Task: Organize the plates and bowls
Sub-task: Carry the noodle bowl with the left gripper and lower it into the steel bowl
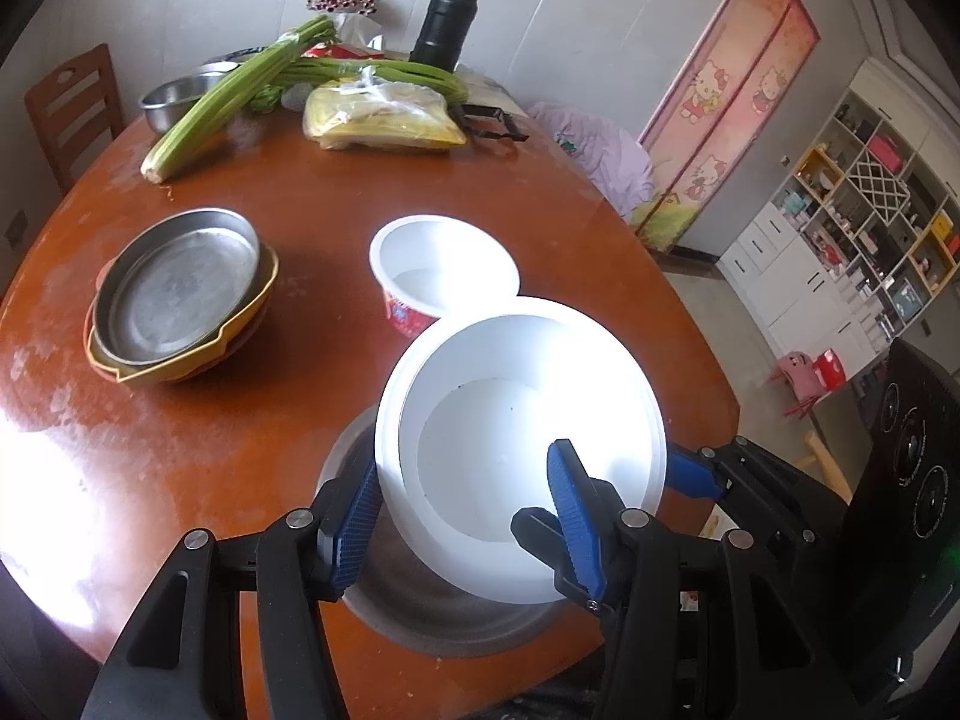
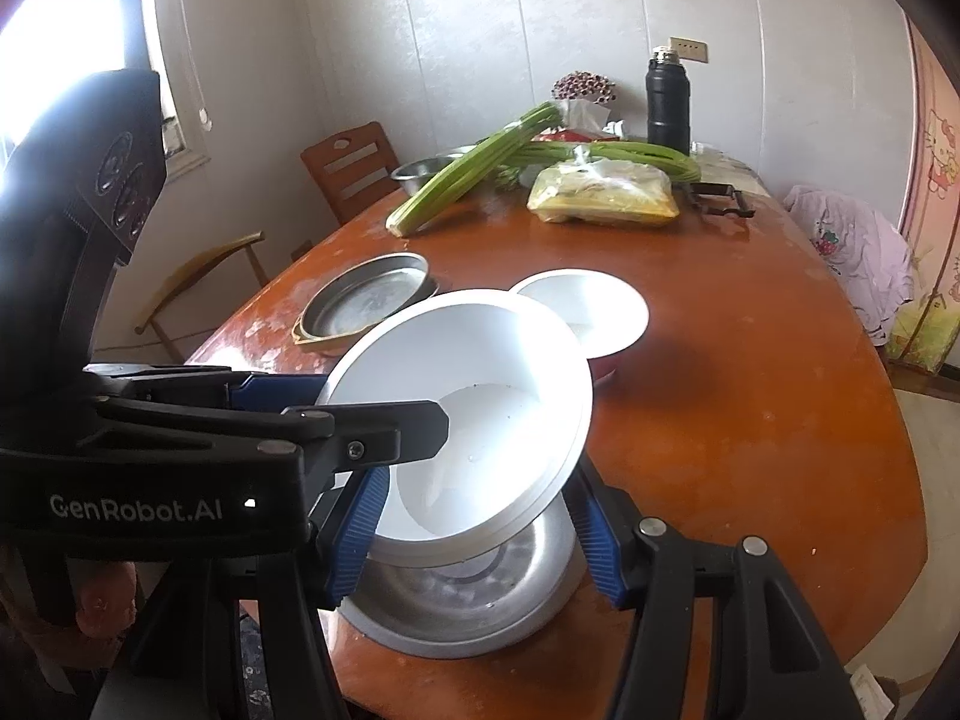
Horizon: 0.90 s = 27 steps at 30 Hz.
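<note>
White bowl (image 1: 522,450) hangs tilted just above the steel bowl (image 2: 456,594), left claw (image 1: 468,516) and right claw (image 2: 474,534) each pinching its rim, probably sharing the load for nesting.

White bowl (image 1: 522,450) over silver metal basin (image 2: 456,594) on reddish-brown table (image 1: 240,420). Blue ribbed pads (image 1: 576,522) on black grippers. Beyond, green celery (image 1: 234,90), black flask (image 1: 444,24), pink cartoon-cat door (image 1: 720,90).
</note>
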Each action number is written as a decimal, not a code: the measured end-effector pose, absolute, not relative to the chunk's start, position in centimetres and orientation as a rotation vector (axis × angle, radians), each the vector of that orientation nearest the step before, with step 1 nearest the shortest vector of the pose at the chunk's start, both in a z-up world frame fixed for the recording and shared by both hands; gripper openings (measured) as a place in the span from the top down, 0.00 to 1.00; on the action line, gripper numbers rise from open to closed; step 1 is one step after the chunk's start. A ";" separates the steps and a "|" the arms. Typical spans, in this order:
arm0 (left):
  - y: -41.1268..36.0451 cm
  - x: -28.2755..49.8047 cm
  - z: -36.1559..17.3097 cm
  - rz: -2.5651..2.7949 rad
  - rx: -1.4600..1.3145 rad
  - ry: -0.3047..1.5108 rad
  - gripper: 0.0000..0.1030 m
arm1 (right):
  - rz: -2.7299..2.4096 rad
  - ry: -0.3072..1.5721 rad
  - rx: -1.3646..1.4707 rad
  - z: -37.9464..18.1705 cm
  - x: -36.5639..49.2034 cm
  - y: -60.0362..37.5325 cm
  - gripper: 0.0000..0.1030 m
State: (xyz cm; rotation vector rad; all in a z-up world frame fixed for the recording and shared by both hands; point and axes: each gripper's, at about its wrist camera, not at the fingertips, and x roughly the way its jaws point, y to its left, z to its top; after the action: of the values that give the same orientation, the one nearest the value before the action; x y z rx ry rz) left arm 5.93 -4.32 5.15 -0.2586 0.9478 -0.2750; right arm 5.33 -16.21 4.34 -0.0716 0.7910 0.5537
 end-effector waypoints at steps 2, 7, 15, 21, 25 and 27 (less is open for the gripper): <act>-4.1 5.8 5.0 -0.273 -0.257 0.952 0.47 | 0.557 0.793 -0.077 4.2 5.2 -16.0 0.42; -4.0 5.7 4.5 -0.268 -0.250 0.964 0.47 | 0.565 0.806 -0.097 3.8 4.9 -15.5 0.42; -3.8 5.7 3.7 -0.257 -0.246 0.986 0.47 | 0.578 0.823 -0.105 3.1 4.8 -15.2 0.42; -3.9 5.8 2.9 -0.251 -0.241 1.004 0.47 | 0.582 0.837 -0.116 2.5 4.8 -15.1 0.42; -4.0 5.8 2.5 -0.243 -0.233 1.012 0.47 | 0.586 0.847 -0.118 2.2 4.9 -15.0 0.42; -4.0 5.7 2.4 -0.242 -0.230 1.014 0.47 | 0.588 0.852 -0.118 2.0 5.0 -14.9 0.42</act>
State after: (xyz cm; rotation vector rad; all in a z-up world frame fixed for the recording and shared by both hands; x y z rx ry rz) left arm 5.70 -4.00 2.43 -0.2302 1.0142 -0.2422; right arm 5.00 -14.90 2.04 -0.1180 0.8523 0.5881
